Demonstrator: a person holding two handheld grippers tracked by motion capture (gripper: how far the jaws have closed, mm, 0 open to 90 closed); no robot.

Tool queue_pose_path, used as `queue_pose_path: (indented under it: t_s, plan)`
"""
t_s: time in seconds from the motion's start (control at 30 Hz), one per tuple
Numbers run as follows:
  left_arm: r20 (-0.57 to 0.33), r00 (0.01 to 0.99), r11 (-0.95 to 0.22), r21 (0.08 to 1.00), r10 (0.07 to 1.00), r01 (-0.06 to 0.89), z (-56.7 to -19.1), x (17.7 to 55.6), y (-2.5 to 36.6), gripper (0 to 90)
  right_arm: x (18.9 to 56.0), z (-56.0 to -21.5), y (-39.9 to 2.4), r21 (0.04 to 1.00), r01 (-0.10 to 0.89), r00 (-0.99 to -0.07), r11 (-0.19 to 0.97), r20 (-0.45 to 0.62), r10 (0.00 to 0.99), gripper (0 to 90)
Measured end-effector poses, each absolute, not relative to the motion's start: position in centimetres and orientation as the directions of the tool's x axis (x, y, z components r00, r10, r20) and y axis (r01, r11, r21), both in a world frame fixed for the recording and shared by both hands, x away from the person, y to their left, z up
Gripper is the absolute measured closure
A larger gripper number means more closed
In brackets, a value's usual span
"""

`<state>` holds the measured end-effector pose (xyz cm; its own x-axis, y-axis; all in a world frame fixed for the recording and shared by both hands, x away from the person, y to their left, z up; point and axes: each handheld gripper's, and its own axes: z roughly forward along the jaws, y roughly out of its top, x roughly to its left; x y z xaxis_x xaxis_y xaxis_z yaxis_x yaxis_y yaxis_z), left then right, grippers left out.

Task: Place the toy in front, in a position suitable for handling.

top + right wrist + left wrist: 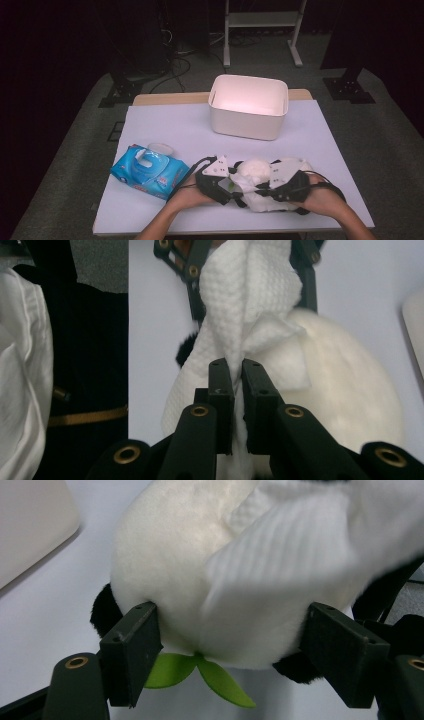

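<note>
A white plush toy [254, 171] with black patches and a green leaf [220, 680] lies at the table's front edge. My left gripper [231, 186] holds it from the left; in the left gripper view the toy's round white body [170, 555] is pressed between the two jaws. My right gripper [238, 390] is shut on a fold of a white textured wipe [245, 305]. The wipe drapes over the toy [350, 390] and shows as a blurred sheet [290, 570] in the left gripper view. Both hands sit close together around the toy.
A blue pack of wet wipes [147, 171] lies at front left with its lid [160, 148] flipped open. An empty white bin [248, 106] stands at the back middle of the white table [165, 125]. The person's dark and white clothing [60, 365] is near the front edge.
</note>
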<state>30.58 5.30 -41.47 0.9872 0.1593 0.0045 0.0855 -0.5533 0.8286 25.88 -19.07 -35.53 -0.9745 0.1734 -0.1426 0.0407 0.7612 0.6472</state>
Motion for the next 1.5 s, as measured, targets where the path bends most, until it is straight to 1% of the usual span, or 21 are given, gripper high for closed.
queue_pose_path:
  t_s: [0.07,0.13,0.2,0.27,0.37,0.47,0.6,0.73,0.83,1.07,1.17,1.27,1.43,1.5]
  plan:
    - [-0.002,0.987,-0.547,0.832,0.159,0.089,-41.5,30.6,5.2,23.5,25.7,-35.5,-20.1,0.642,0.063,-0.969,0.764,-0.145,0.201,83.7]
    - [0.005,0.987,-0.556,0.827,0.158,0.085,-41.5,30.7,5.2,23.7,25.6,-35.4,-20.2,0.640,0.068,-0.967,0.766,-0.146,0.208,83.7]
    - [-0.010,0.988,-0.548,0.831,0.155,0.094,-41.5,30.7,5.2,23.6,25.7,-35.4,-19.4,0.633,0.044,-0.969,0.773,-0.161,0.186,83.7]
    - [-0.025,0.988,-0.538,0.837,0.151,0.103,-41.6,30.8,5.3,23.6,25.9,-35.5,-18.1,0.646,0.032,-0.972,0.762,-0.158,0.174,83.7]
    - [-0.022,0.989,-0.540,0.836,0.144,0.097,-41.6,30.9,5.3,23.7,26.4,-35.7,-16.4,0.647,0.010,-0.975,0.763,-0.164,0.151,83.7]
    - [-0.021,0.989,-0.539,0.837,0.145,0.097,-41.6,31.0,5.4,23.7,27.0,-36.0,-15.4,0.647,0.012,-0.978,0.763,-0.152,0.145,83.7]
    - [0.004,0.989,-0.550,0.831,0.149,0.079,-41.5,30.7,5.3,23.9,26.5,-35.7,-16.5,0.640,0.027,-0.976,0.768,-0.150,0.159,83.7]
    - [0.004,0.989,-0.550,0.831,0.149,0.079,-41.5,30.7,5.2,23.9,25.9,-35.3,-18.9,0.642,0.063,-0.969,0.765,-0.143,0.200,83.7]
    - [0.003,0.989,-0.547,0.833,0.148,0.079,-41.4,30.7,5.1,23.9,26.0,-34.9,-19.6,0.649,0.073,-0.963,0.757,-0.153,0.224,83.7]
    - [0.004,0.990,-0.543,0.837,0.140,0.073,-41.3,30.6,5.0,23.9,28.1,-34.7,-16.6,0.660,0.039,-0.961,0.750,-0.182,0.210,83.8]
    - [-0.001,0.989,-0.542,0.836,0.147,0.082,-41.5,30.7,5.3,23.8,29.3,-34.8,-16.1,0.651,0.049,-0.957,0.758,-0.187,0.222,83.7]
    - [0.002,0.990,-0.544,0.836,0.144,0.077,-41.5,30.6,5.4,23.9,29.5,-34.7,-17.5,0.654,0.074,-0.950,0.753,-0.184,0.253,83.7]
    - [-0.005,0.988,-0.537,0.839,0.152,0.087,-41.5,30.7,5.3,23.6,29.9,-34.5,-21.7,0.641,0.157,-0.919,0.751,-0.183,0.348,83.7]
    - [-0.014,0.989,-0.524,0.847,0.150,0.092,-41.3,30.7,5.4,23.6,30.1,-34.8,-22.8,0.662,0.189,-0.919,0.725,-0.140,0.368,83.8]
